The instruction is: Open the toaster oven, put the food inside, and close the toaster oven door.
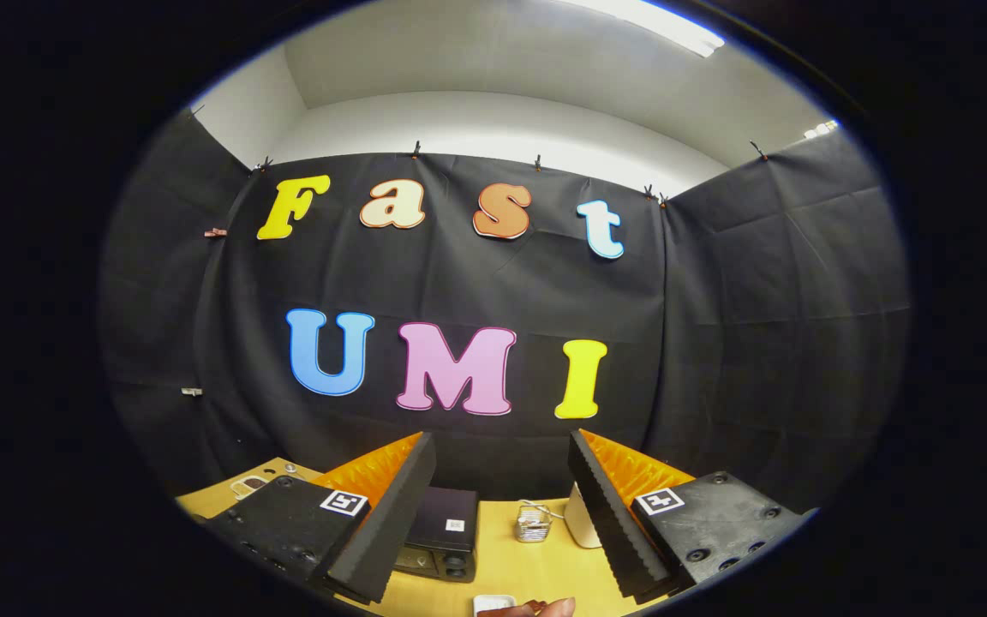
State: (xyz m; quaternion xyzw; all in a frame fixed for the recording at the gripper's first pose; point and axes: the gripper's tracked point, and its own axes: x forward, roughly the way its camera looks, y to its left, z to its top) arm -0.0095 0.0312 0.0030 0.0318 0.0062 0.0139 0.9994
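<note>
Two fingers of the claw (502, 514) are seen spread wide apart, with nothing held between them; each finger is a flat ribbed slab, and a small square printed marker is fixed on each mount.

Item 1: toaster oven (440, 536). A dark box, set on the table (528, 570) just ahead of the fingers, beside the inner face of the left finger, which hides part of it. It is viewed from above, so the flat top with a small pale sticker is shown. The front, with round knobs, is turned toward the claw, and the long axis runs across the line of the fingers. Whether the door is open or closed cannot be told from this angle.

Item 2: small wire basket (533, 524). Shiny metal, upright, placed between the fingers, to the right of the toaster oven and apart from it. Its contents cannot be made out.

Item 3: white rounded object (581, 524). Smooth, upright, standing just right of the basket, partly hidden by the right finger.

Item 4: white dish (493, 603). Only its rim is seen, nearest the claw, with a reddish-brown piece of food (545, 608) beside it.

Item 5: table. Light wood-coloured, smooth surface; a small pale object (247, 488) lies on it beyond the left finger.
</note>
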